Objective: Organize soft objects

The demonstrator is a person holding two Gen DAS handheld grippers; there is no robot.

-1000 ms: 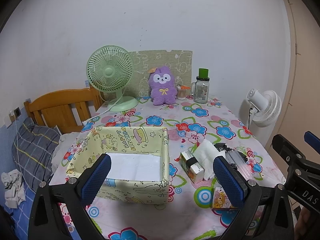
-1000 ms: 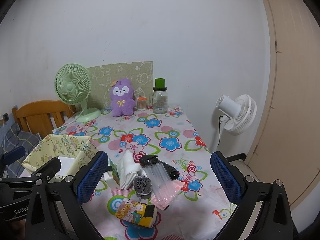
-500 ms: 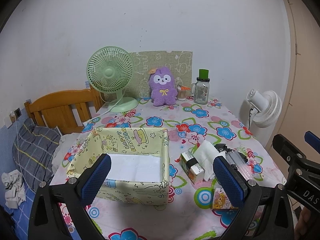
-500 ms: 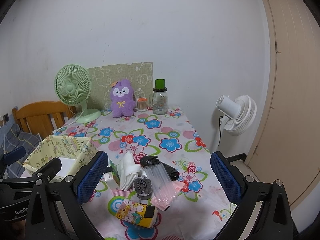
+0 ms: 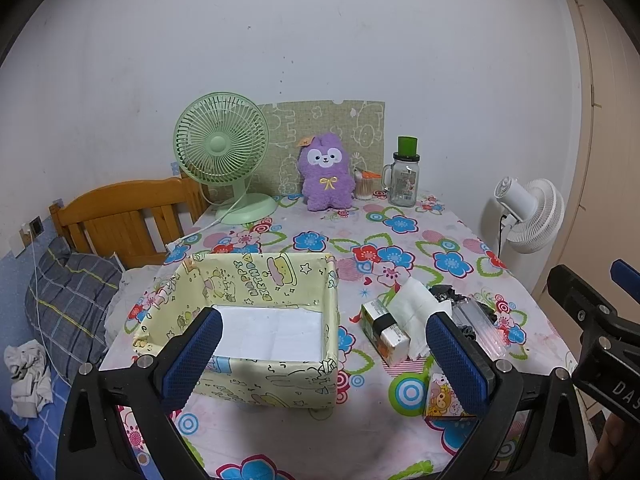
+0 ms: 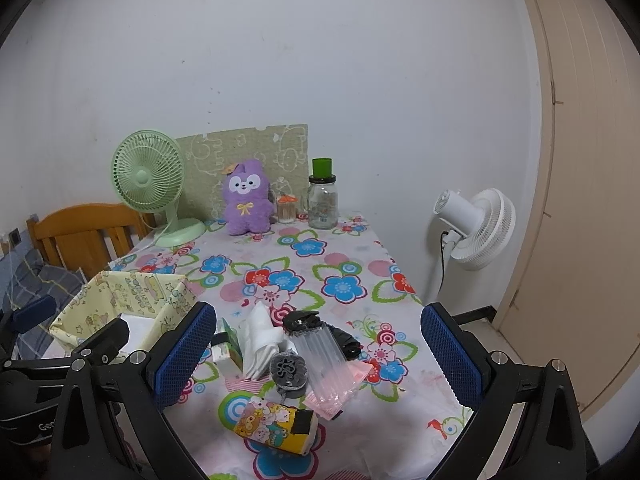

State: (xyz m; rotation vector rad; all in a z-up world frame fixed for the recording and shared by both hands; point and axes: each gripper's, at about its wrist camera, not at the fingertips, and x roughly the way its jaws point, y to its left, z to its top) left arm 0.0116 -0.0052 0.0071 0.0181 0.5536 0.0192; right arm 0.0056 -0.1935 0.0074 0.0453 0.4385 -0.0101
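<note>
A pale yellow cartoon-print box [image 5: 256, 280] [image 6: 120, 292] stands open on the flowered tablecloth, with only a white sheet on its floor. To its right lies a small pile: folded white cloth [image 5: 414, 314] [image 6: 260, 338], a grey puff [image 6: 289, 369], a clear pink pouch [image 6: 330, 364], a black bundle [image 6: 348, 340] and a cartoon-print roll [image 6: 276, 426]. A purple plush toy [image 5: 326, 176] [image 6: 245, 198] sits upright at the table's far edge. My left gripper [image 5: 320, 350] hovers open over the box's near wall. My right gripper [image 6: 316, 354] is open above the pile. Neither holds anything.
At the back stand a green desk fan [image 5: 222, 152], a green patterned board [image 5: 320, 136], a glass jar with green lid [image 5: 405, 178] and a small cotton-swab jar [image 6: 287, 209]. A white floor fan [image 6: 476, 228] stands right of the table, a wooden bed frame [image 5: 124, 220] left. A small carton [image 5: 384, 332] lies beside the box.
</note>
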